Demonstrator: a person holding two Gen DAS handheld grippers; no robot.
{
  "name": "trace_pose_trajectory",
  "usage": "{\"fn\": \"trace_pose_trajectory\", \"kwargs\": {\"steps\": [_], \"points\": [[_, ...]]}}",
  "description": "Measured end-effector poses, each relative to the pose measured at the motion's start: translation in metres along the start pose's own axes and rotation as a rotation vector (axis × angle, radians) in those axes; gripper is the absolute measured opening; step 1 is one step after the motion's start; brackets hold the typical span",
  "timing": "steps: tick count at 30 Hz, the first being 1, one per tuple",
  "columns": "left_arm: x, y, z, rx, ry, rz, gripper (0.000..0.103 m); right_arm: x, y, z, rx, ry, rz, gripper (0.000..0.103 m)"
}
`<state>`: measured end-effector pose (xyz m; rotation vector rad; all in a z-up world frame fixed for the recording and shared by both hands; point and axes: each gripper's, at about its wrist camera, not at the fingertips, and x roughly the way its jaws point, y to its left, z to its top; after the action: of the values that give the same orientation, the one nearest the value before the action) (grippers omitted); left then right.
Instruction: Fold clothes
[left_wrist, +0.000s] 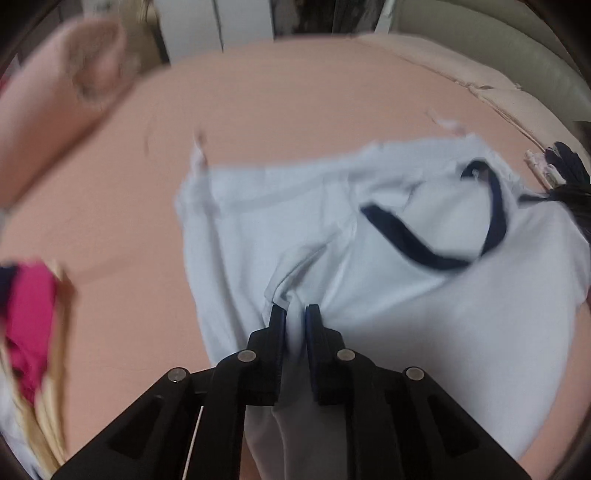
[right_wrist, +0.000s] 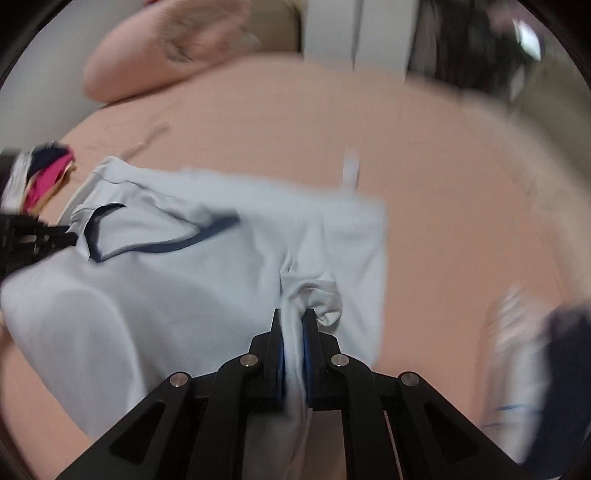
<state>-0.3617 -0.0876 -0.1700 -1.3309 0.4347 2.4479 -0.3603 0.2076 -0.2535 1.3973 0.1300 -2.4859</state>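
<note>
While both views are smeared by motion blur, the main things still read clearly. At the far left of the left wrist view a heap of clothes with a bright pink piece (left_wrist: 29, 321) lies on the bed's peach-coloured sheet (left_wrist: 280, 96), and a peach pillow with a faint printed pattern (left_wrist: 66, 88) sits at the upper left. Across the middle and right of that view spreads the pale blue short-sleeved shirt with a dark navy neckband (left_wrist: 406, 295), lying on the sheet with its neckband (left_wrist: 443, 254) toward the right. The left gripper (left_wrist: 295, 312) has its fingers (left_wrist: 277, 332) drawn narrow, pinching a bunched fold of the shirt's cloth, which runs on down between them. At the right edge a dark navy item (left_wrist: 569, 173) lies on the sheet, too blurred to tell apart. In the right wrist view the same heap of clothes (right_wrist: 44, 177) sits at the left edge, with part of the left gripper's black frame (right_wrist: 33, 236) just below it at the shirt's edge. The shirt (right_wrist: 184, 302) fills the left and middle, and the right gripper (right_wrist: 294, 317) clamps a gathered fold of it between nearly closed fingers (right_wrist: 276, 339). At the far right lies a blurred pile of white and dark navy cloth (right_wrist: 535, 369).
</note>
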Motion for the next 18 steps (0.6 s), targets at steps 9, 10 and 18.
{"fn": "trace_pose_trajectory", "kwargs": {"steps": [9, 10, 18], "points": [[-0.073, -0.019, 0.004, 0.059, -0.154, -0.163, 0.017, -0.094, -0.039, 0.013, 0.186, -0.261, 0.078, 0.017], [-0.064, -0.034, 0.000, 0.084, -0.119, -0.215, 0.017, -0.099, -0.029, 0.013, 0.162, -0.256, 0.111, 0.017], [-0.022, -0.058, -0.025, 0.100, -0.041, -0.086, 0.020, -0.020, 0.027, -0.036, 0.001, 0.042, 0.194, 0.018]]}}
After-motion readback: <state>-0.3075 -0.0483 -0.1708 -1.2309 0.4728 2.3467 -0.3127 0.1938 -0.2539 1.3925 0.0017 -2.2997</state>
